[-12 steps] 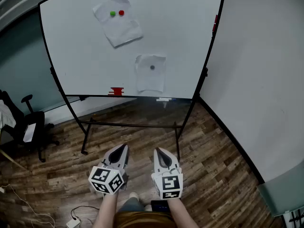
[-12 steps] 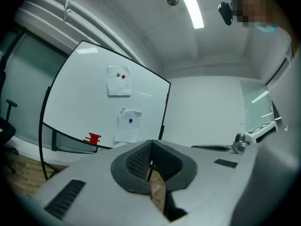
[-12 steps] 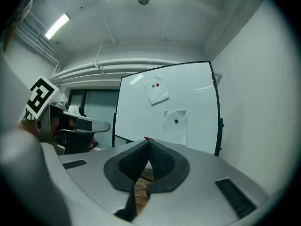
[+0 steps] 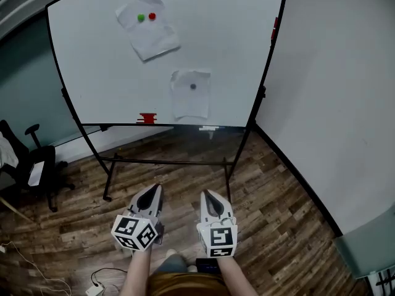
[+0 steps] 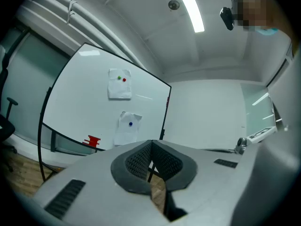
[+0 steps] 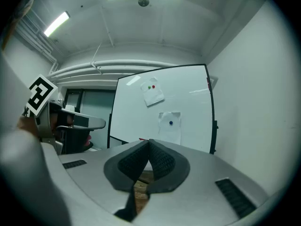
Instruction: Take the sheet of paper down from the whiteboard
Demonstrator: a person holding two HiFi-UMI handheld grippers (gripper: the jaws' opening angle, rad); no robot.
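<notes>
Whiteboard (image 4: 234, 48): upright on a wheeled stand, wood floor below. Upper sheet (image 4: 150, 39): tilted, pinned by a green magnet (image 4: 141, 18) and a red magnet (image 4: 152, 16). Lower sheet (image 4: 190, 103): near the bottom edge, pinned by one dark magnet (image 4: 193, 86). Both sheets hang on the board; the task does not settle which one is meant. Left gripper (image 4: 157, 190) and right gripper (image 4: 206, 196): held low, side by side, well short of the board, each with its jaws pressed together and nothing between them. Handling, as a judgement: for a sheet to come down, part the jaws before reaching it, pinch a free corner with one gripper, and lift the magnet with the other so the paper neither tears nor drops.
</notes>
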